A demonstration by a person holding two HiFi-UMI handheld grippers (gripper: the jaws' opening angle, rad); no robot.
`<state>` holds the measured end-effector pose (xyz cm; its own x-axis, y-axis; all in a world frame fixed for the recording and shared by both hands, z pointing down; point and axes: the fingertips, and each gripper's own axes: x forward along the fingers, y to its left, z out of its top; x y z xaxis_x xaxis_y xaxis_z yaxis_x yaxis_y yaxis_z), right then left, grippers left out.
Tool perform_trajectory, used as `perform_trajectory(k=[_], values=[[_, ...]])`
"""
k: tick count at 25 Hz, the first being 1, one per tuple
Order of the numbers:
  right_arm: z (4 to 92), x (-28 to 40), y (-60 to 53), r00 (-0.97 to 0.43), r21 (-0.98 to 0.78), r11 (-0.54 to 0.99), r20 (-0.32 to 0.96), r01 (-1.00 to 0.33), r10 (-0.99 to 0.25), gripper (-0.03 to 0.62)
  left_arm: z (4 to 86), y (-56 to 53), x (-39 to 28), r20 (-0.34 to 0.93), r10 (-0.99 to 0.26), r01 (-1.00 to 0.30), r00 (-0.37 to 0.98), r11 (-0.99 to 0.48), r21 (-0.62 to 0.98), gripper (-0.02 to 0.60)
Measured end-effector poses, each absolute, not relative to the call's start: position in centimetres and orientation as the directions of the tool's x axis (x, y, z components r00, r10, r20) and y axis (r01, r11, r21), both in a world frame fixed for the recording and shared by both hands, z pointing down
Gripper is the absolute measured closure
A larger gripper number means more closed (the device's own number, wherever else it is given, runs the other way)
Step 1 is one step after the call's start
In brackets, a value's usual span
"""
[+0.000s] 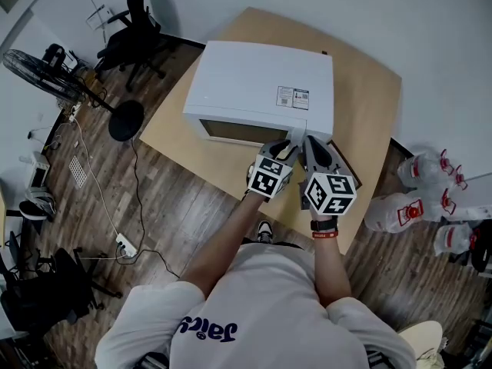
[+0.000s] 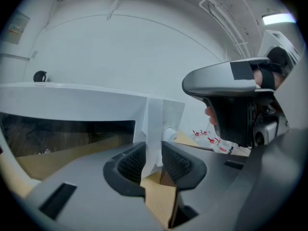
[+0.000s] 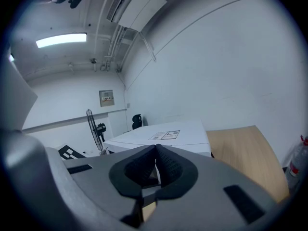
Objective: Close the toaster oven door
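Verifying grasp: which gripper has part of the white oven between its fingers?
The left gripper: a white strip of the oven is gripped between its fingers. The right gripper's fingers meet, empty.

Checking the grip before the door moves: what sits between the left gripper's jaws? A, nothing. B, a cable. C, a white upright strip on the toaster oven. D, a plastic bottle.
C: a white upright strip of the toaster oven stands between the pads of the left gripper.
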<state>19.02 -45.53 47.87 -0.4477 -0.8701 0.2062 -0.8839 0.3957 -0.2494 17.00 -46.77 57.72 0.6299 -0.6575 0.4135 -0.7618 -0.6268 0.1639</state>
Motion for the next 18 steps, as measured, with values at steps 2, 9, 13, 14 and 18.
perform_trajectory(k=[2,9,13,14,18], values=[[47.4,18.3,-44.5,-0.442,-0.245,0.392,0.204,-0.887,-0.874,0.583,57.3,-45.3,15.6,0.403,-0.663,-0.766,0.631,-0.617,0.182,0.465],[46.3,15.6,-40.0,-0.401,-0.251,0.350,0.197,-0.903,-0.895,0.583,53.4,-39.9,9.0,0.353,-0.705,-0.783,0.615,-0.600,0.166,0.482],[46.1,13.7,-36.7,-0.383,-0.249,0.331,0.200,-0.910,-0.902,0.583,51.1,-36.8,4.6,0.313,-0.738,-0.801,0.598,-0.571,0.181,0.491],[45.9,13.2,-35.9,-0.377,-0.247,0.326,0.198,-0.912,-0.905,0.583,50.6,-36.0,3.6,0.304,-0.745,-0.803,0.594,-0.568,0.180,0.492],[44.9,10.8,-32.8,-0.367,-0.237,0.321,0.182,-0.917,-0.912,0.583,48.6,-32.8,-0.9,0.272,-0.774,-0.820,0.571,-0.550,0.159,0.503]])
